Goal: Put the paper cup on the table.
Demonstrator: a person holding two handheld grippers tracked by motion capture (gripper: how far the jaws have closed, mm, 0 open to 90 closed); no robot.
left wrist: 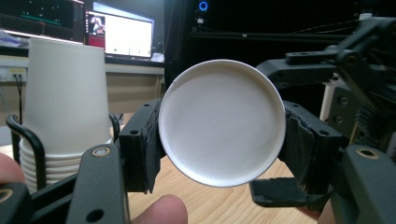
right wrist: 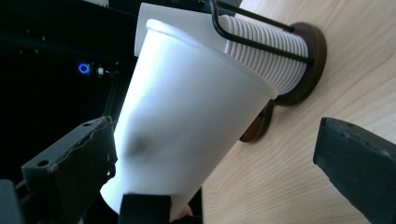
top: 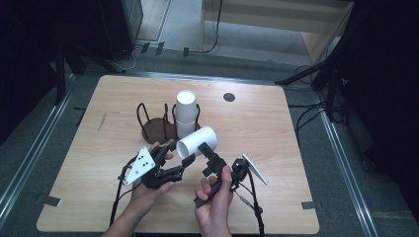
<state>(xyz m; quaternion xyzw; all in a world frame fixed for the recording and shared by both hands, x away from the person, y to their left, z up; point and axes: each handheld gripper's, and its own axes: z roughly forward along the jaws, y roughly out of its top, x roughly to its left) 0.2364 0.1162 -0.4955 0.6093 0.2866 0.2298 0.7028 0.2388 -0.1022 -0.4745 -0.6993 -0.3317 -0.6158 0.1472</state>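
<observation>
Now left gripper is clamping the cup base; right gripper, jaws apart beside it, shd be backing off w/o bumping it.

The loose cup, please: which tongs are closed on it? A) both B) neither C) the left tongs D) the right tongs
C: the left tongs clamp the cup at its base, while the right tongs stand wide beside it.
</observation>
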